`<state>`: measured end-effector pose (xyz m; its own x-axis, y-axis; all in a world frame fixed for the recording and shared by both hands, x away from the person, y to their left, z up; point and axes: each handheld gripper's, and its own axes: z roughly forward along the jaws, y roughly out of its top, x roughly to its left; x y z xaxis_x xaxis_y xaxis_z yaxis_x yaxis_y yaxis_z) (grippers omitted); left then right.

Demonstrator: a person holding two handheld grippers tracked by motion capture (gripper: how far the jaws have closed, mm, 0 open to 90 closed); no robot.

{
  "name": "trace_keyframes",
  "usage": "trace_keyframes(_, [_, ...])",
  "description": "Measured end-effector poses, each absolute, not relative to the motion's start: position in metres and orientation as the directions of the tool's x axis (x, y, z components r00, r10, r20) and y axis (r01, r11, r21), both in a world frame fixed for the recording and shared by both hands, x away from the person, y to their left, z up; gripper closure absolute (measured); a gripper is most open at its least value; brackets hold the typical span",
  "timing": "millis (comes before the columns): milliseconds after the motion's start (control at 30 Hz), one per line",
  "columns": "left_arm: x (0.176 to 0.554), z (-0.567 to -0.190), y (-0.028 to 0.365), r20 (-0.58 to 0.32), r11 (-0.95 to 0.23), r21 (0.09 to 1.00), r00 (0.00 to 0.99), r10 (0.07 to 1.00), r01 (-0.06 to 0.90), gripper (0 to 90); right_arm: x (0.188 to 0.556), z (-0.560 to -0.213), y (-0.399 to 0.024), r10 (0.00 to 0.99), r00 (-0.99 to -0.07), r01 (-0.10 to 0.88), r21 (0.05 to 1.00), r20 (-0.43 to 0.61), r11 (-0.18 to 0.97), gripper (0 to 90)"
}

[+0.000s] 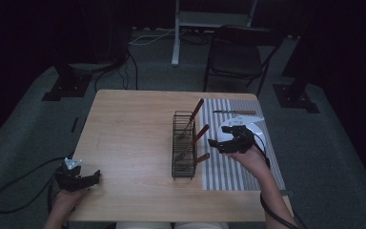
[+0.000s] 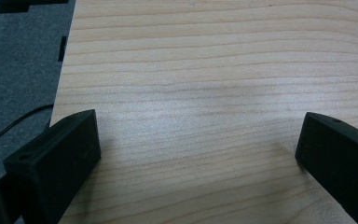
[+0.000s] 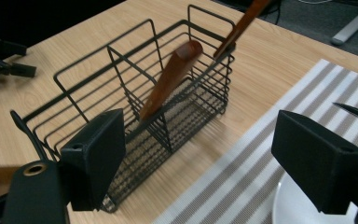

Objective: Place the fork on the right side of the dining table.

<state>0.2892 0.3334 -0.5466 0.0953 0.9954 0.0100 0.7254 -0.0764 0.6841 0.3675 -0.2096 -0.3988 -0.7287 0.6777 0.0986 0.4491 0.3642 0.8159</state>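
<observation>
A black wire basket stands mid-table and holds three wooden-handled utensils leaning toward the right. In the right gripper view the basket lies just ahead, with one wooden handle slanting out of its middle compartment. My right gripper hovers open over the striped placemat, just right of the basket, and nothing sits between its jaws. My left gripper rests low at the table's front left, open over bare wood. A knife lies at the mat's far end.
A white plate sits on the placemat under my right hand, and its rim shows beside the right jaw. Behind the table stand a folding chair and stand legs. Cables trail across the grey carpet at left.
</observation>
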Motion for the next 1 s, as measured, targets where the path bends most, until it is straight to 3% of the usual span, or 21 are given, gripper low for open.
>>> trace_keyframes(500, [0.289,-0.546,0.334,0.013,-0.08,0.683,0.098,0.995,0.726,0.2,0.378,-0.406,-0.185,0.646,-0.75,0.471,0.801,0.143,0.37,25.4])
trace_keyframes(1000, [0.289,-0.546,0.334,0.012,-0.08,0.682,0.098,0.995,0.727,0.3,0.388,-0.42,-0.17,0.664,-0.729,0.504,0.785,0.163,0.36,52.1])
